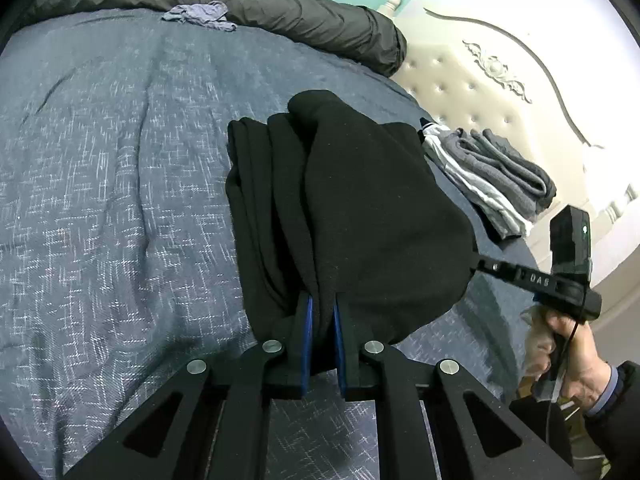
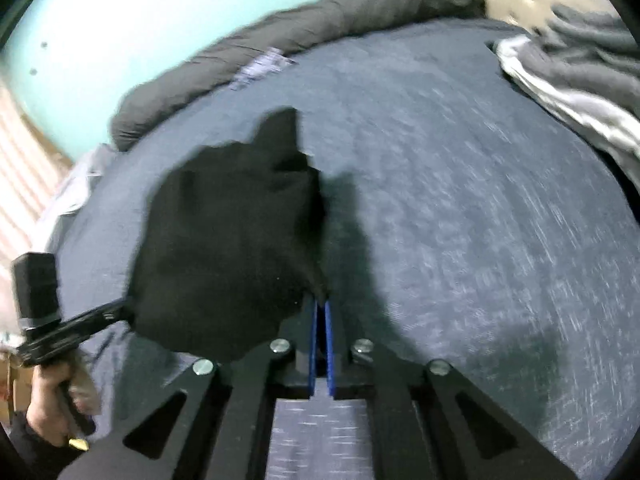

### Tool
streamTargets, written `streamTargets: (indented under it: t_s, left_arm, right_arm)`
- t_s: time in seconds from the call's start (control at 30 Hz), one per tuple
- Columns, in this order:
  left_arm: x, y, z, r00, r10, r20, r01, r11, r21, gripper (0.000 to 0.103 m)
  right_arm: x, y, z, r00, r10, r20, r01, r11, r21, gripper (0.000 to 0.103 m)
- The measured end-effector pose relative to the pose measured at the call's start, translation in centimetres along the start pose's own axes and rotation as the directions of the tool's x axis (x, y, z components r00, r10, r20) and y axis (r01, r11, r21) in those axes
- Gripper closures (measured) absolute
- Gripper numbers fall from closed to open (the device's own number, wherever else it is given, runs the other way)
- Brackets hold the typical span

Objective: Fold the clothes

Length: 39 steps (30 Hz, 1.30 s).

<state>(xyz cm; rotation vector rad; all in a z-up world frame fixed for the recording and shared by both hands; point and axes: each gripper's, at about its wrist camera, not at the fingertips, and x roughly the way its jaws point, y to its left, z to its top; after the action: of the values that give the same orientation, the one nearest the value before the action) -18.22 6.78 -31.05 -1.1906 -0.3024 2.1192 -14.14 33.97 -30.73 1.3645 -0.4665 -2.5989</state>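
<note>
A black garment hangs bunched above the blue-grey bedspread, held between both grippers. My left gripper is shut on a fold at its near edge, with black cloth pinched between the blue pads. In the left wrist view my right gripper comes in from the right, held by a hand, its tips buried in the garment's side. The right wrist view is blurred: there the right gripper is shut on the right edge of the black garment. The left gripper grips its left side.
A stack of folded grey clothes lies by the cream tufted headboard. A dark rolled duvet runs along the bed's far edge with a small crumpled bluish cloth against it. The bedspread spreads out under the garment.
</note>
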Motion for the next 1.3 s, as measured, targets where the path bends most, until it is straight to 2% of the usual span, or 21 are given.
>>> streamTargets:
  t_s: [0.1, 0.27, 0.37, 0.43, 0.47, 0.5, 0.63, 0.7, 0.77, 1.0, 1.13, 1.17, 1.2, 1.27, 1.3]
  left_arm:
    - [0.0, 0.2, 0.0, 1.0, -0.015, -0.011, 0.014, 1.0, -0.015, 0.093]
    - [-0.5, 0.0, 0.3, 0.999, -0.023, -0.029, 0.022, 0.999, -0.036, 0.088]
    - [-1.5, 0.1, 1.2, 0.999, -0.033, 0.002, 0.033, 0.998, -0.057, 0.085]
    - [-1.8, 0.5, 2.0, 0.999, -0.038, 0.03, 0.041, 0.995, -0.087, 0.076]
    - [-1.7, 0.7, 2.3, 0.998, -0.042, 0.038, 0.046, 0.994, -0.1, 0.069]
    - [-1.7, 0.8, 2.8, 0.998, -0.045, 0.045, 0.05, 0.993, -0.109, 0.068]
    - [-1.2, 0.8, 4.2, 0.997, -0.049, 0.066, 0.056, 0.993, -0.107, 0.068]
    - [-0.5, 0.7, 4.7, 0.997, -0.045, 0.058, 0.05, 0.994, -0.097, 0.068]
    - [0.3, 0.8, 4.9, 0.998, -0.042, 0.038, 0.046, 0.995, -0.092, 0.068]
    - [1.6, 1.0, 4.9, 0.999, -0.034, 0.005, 0.034, 0.997, -0.067, 0.07]
    - [1.6, 1.0, 4.7, 1.0, -0.027, 0.004, 0.027, 0.998, -0.052, 0.088]
    - [1.5, 0.9, 4.7, 1.0, -0.022, 0.007, 0.022, 0.999, -0.045, 0.092]
    - [1.3, 0.8, 4.7, 1.0, -0.016, 0.012, 0.016, 0.999, -0.037, 0.093]
    - [0.8, 0.5, 4.7, 1.0, -0.005, 0.028, 0.006, 1.0, -0.022, 0.096]
    - [0.5, 0.4, 4.8, 0.999, 0.0, 0.037, 0.0, 1.0, -0.015, 0.096]
  right_arm:
    - [0.0, -0.1, 0.2, 1.0, 0.003, 0.014, -0.003, 1.0, 0.012, 0.101]
    - [0.2, 0.1, 0.9, 0.999, 0.018, -0.039, -0.018, 1.0, -0.007, 0.1]
    - [-0.9, -0.1, 1.5, 0.999, 0.03, -0.028, -0.03, 1.0, 0.009, 0.096]
    - [-1.8, -0.1, 2.4, 0.998, 0.056, 0.008, -0.056, 0.998, 0.002, 0.087]
    - [-2.2, 0.1, 2.9, 0.998, 0.062, 0.021, -0.062, 0.998, -0.006, 0.074]
    - [-2.3, 0.2, 3.4, 0.997, 0.068, 0.028, -0.068, 0.998, -0.012, 0.065]
    - [-1.3, 1.4, 5.6, 0.997, 0.079, 0.013, -0.079, 0.996, -0.042, 0.064]
    - [-0.2, 2.0, 6.8, 0.997, 0.078, -0.002, -0.078, 0.996, -0.051, 0.057]
    - [1.1, 2.2, 8.0, 0.997, 0.08, -0.012, -0.081, 0.996, -0.044, 0.055]
    - [4.2, 2.2, 11.0, 0.993, 0.115, -0.034, -0.116, 0.993, -0.011, 0.055]
    - [5.6, 1.8, 12.3, 0.986, 0.157, -0.049, -0.156, 0.987, 0.024, 0.055]
    - [5.9, 1.8, 12.4, 0.985, 0.167, -0.051, -0.166, 0.986, 0.018, 0.061]
    - [6.0, 2.0, 12.5, 0.983, 0.174, -0.053, -0.174, 0.985, 0.005, 0.077]
    - [5.5, 2.6, 12.7, 0.99, 0.141, -0.033, -0.142, 0.989, -0.04, 0.089]
    - [5.1, 3.0, 12.9, 0.991, 0.137, -0.013, -0.137, 0.988, -0.066, 0.092]
